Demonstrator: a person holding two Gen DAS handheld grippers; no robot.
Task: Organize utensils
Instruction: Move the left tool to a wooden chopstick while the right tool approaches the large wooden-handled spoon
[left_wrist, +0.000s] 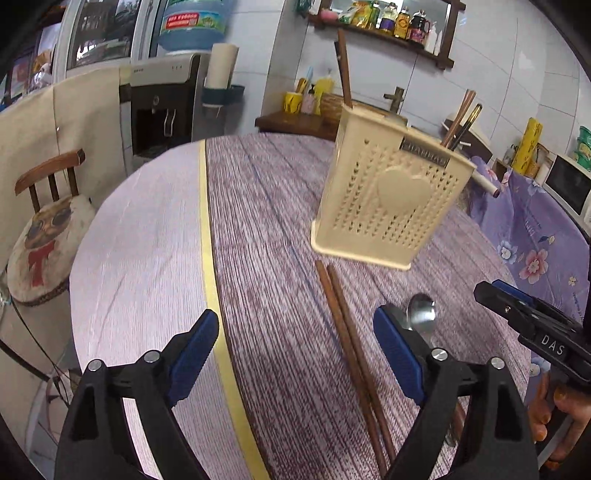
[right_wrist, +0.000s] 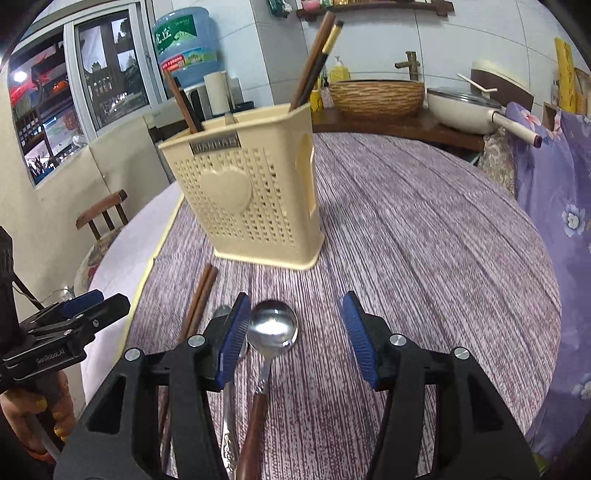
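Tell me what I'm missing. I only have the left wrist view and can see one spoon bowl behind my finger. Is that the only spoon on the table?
Observer: No. The right wrist view shows two: a wooden-handled spoon and an all-metal spoon lying close on its left.
Operator: Is the right gripper holding either?
Observer: No. The right gripper is open, with its fingers on either side of the wooden-handled spoon's bowl, and the bowl sits nearer its left finger.
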